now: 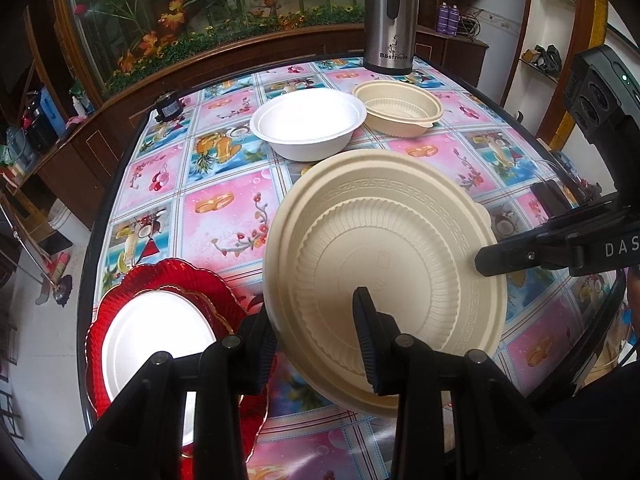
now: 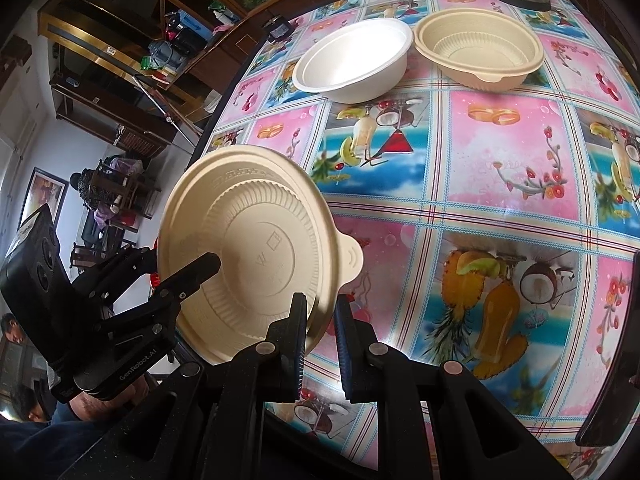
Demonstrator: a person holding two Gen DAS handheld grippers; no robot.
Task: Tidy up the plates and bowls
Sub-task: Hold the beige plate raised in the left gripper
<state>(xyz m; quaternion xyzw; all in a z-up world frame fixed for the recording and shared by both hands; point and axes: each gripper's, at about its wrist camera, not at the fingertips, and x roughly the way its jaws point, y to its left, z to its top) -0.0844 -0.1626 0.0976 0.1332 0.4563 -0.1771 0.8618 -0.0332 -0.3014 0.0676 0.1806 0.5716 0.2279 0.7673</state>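
A beige ribbed plate [image 1: 392, 256] is held tilted above the table by both grippers. My left gripper [image 1: 316, 344] is shut on its near rim. My right gripper [image 2: 320, 332] is shut on its edge beside the tab, and it shows in the left wrist view [image 1: 520, 256] at the plate's right rim. The plate also shows in the right wrist view [image 2: 256, 248], with the left gripper [image 2: 172, 276] on it. A white plate [image 1: 160, 340] lies on a red scalloped plate [image 1: 176, 276] at the near left. A white bowl [image 1: 308, 120] and a beige bowl [image 1: 400, 108] stand at the far side.
A steel thermos [image 1: 390, 20] stands at the far edge behind the bowls. The table [image 1: 224, 208] has a glossy pink and blue patterned cloth. A small dark object [image 1: 168, 108] sits at the far left corner. Wooden cabinets and shelves surround the table.
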